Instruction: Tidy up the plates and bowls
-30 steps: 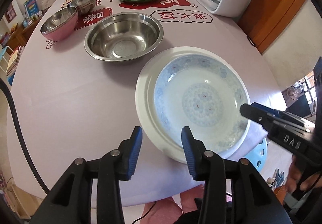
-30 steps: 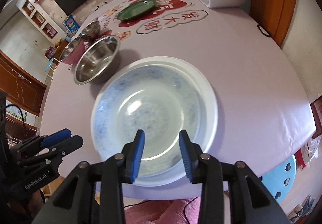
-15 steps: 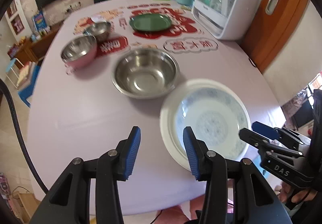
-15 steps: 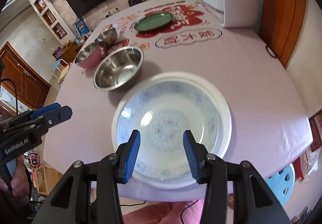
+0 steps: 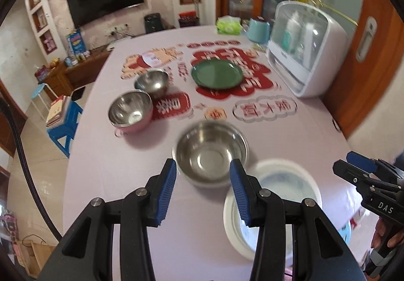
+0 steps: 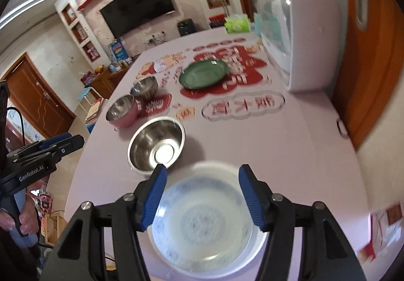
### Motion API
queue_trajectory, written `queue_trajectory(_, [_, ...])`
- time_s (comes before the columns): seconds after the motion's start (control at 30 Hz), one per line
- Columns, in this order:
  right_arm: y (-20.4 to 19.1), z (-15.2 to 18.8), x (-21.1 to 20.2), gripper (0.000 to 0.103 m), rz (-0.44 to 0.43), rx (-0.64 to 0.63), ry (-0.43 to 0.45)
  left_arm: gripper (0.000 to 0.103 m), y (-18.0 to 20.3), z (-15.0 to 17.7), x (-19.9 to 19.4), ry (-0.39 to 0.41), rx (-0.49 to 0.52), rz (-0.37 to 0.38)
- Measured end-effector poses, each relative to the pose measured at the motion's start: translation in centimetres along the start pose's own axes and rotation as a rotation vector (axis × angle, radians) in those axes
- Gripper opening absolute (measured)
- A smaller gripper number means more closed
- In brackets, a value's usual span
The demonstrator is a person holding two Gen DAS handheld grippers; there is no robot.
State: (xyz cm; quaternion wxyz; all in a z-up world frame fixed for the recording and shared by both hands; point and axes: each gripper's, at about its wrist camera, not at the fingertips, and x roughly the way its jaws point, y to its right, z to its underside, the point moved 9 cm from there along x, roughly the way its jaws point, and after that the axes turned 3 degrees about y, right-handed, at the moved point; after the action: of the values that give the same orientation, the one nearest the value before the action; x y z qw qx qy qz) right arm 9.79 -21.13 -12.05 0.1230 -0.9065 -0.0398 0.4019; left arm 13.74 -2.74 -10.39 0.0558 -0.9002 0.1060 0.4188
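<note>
A blue-patterned plate (image 6: 202,225) lies inside a white plate (image 5: 290,167) at the near edge of the table. Above it my right gripper (image 6: 202,195) hangs with jaws opening and nothing between them. My left gripper (image 5: 202,190) is open and empty, high over the large steel bowl (image 5: 210,153), which stands just beyond the plates (image 6: 156,146). Farther off stand a pink-sided steel bowl (image 5: 130,110), a small steel bowl (image 5: 151,81) and a green plate (image 5: 217,73). The right gripper also shows at the left wrist view's right edge (image 5: 353,167), the left gripper at the right wrist view's left edge (image 6: 65,141).
A white dish cabinet (image 5: 303,48) stands at the table's far right, with a teal pot (image 5: 258,29) and a green tissue pack (image 5: 228,26) behind it. A blue stool (image 5: 64,119) with books stands left of the lilac table (image 5: 121,167). An orange door (image 6: 366,53) is on the right.
Both grippers have risen and tilted up, so the plates have shrunk toward the bottom of view and the far room has come in. The right gripper's jaws have spread wider.
</note>
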Motion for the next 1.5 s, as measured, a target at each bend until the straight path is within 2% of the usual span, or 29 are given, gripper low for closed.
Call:
queue_trajectory(0.17, [0.4, -3.7, -0.1, 0.06, -0.027, -0.068, 0.032, 0.043, 0.0, -2.8, -0.3, 0.024, -0.025, -0.042])
queue_trajectory(0.4, [1.5, -9.1, 0.1, 0.06, -0.047, -0.158, 0.078, 0.047, 1.2, -6.3, 0.0, 0.041, -0.073, -0.031])
queue_trajectory(0.53, [2.2, -11.9, 0.6, 0.064, -0.06, -0.185, 0.1, 0.048, 1.9, -8.4, 0.4, 0.057, -0.082, -0.053])
queue_trajectory(0.63, [2.8, -13.9, 1.3, 0.067, -0.059, -0.213, 0.111, 0.06, 2.1, -10.0, 1.0, 0.068, -0.091, -0.082])
queue_trajectory(0.87, [4.3, -18.6, 3.7, 0.068, -0.081, -0.242, 0.137, 0.061, 2.8, -12.7, 3.8, 0.052, -0.091, -0.114])
queue_trajectory(1.13, [4.7, -22.1, 7.7, 0.068, -0.088, -0.294, 0.135, 0.065, 3.2, -16.4, 7.7, 0.035, -0.092, -0.163])
queue_trajectory(1.5, [4.8, -24.4, 14.1, 0.068, -0.095, -0.24, 0.125, 0.067, 2.3, -20.3, 14.0, -0.017, -0.1, -0.185])
